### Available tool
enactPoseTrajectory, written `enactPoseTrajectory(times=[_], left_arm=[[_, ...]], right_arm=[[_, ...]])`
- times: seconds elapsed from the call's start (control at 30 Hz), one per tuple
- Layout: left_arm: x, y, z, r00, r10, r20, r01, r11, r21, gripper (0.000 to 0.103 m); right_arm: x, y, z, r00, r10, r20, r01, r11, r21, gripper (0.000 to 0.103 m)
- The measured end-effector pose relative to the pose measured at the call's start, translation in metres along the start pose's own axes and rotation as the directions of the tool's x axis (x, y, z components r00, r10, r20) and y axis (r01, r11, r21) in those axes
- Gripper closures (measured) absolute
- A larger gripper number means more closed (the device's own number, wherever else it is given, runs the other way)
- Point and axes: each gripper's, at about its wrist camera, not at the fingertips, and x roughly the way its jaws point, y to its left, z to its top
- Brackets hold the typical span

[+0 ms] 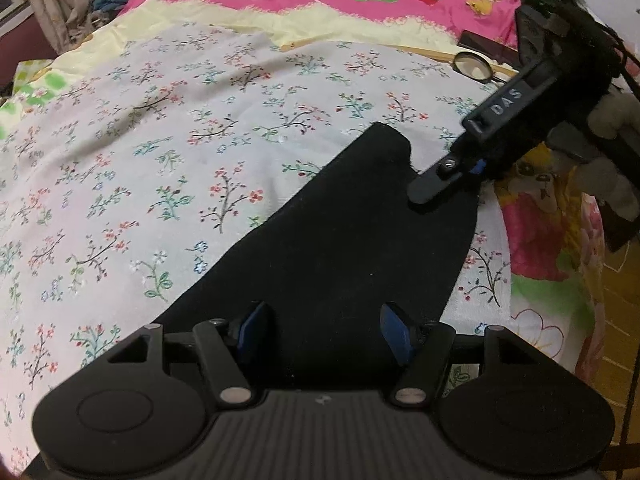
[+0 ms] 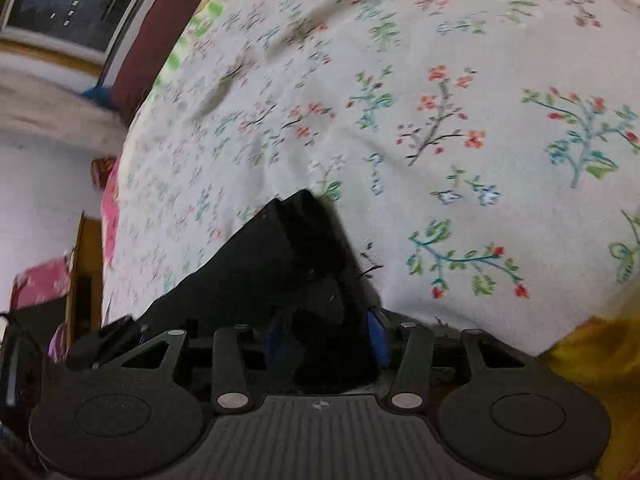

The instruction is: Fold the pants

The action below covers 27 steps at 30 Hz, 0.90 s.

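Black pants (image 1: 340, 240), laid flat on floral bed sheet (image 1: 160, 160) for folding; left gripper (image 1: 326, 332) jaws held wide above; right gripper (image 2: 328, 336) jaws part-open, cloth between, grip unclear.

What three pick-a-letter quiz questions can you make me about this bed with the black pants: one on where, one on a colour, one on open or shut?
1. Where do the black cloth pants lie?
A. On a wooden floor
B. On the white flowered bedsheet
C. In a basket

2. What colour is the cartoon-print blanket at the far end of the bed?
A. Pink
B. Blue
C. Grey

3. How do the jaws of the left gripper stand?
A. Shut tight on the pants
B. Shut on nothing
C. Open

Answers:
1 B, since flowered sheet shows around the pants.
2 A, since its ground is bright pink behind the little pictures.
3 C, since its blue pads stand well apart above the pants and pinch nothing.
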Motion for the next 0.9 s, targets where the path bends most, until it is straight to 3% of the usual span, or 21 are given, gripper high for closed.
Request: enactPoseTrajectory(times=[0.17, 0.23, 0.37, 0.4, 0.43, 0.63, 0.77, 0.9], left_arm=[[0.0, 0.003, -0.004, 1.0, 0.011, -0.005, -0.011, 1.0, -0.023, 0.03], [0.002, 0.003, -0.004, 1.0, 0.011, -0.007, -0.011, 1.0, -0.028, 0.03], [0.004, 0.002, -0.003, 1.0, 0.018, -0.007, -0.018, 1.0, -0.017, 0.03], [0.004, 0.002, -0.002, 1.0, 0.017, -0.006, -0.017, 1.0, -0.018, 0.03], [0.004, 0.002, -0.003, 1.0, 0.016, -0.005, -0.016, 1.0, -0.019, 0.03], [0.003, 0.007, -0.003, 1.0, 0.016, -0.012, -0.016, 0.999, -0.048, 0.03], [-0.001, 0.011, -0.004, 0.999, 0.04, -0.018, -0.041, 0.998, -0.051, 0.03], [-0.012, 0.024, -0.015, 0.998, 0.057, -0.012, -0.057, 0.994, -0.096, 0.029]], right_arm=[[-0.013, 0.02, 0.001, 0.999, 0.04, -0.008, -0.041, 0.996, -0.078, 0.069], [-0.005, 0.025, 0.001, 1.0, -0.004, -0.026, 0.001, 0.993, -0.121, 0.069], [0.023, 0.018, 0.007, 1.0, -0.006, -0.023, 0.004, 0.998, -0.07, 0.073], [0.021, 0.017, 0.008, 1.0, 0.014, 0.004, -0.014, 0.999, -0.046, 0.083], [0.02, 0.018, 0.008, 0.999, 0.023, 0.022, -0.022, 0.999, -0.026, 0.103], [0.003, 0.055, -0.003, 0.997, -0.047, 0.06, 0.049, 0.998, -0.026, 0.103], [-0.01, 0.075, -0.006, 0.995, 0.017, 0.1, -0.018, 1.0, 0.001, 0.103], [0.0, 0.103, -0.005, 0.996, 0.039, 0.075, -0.038, 0.999, -0.01, 0.103]])
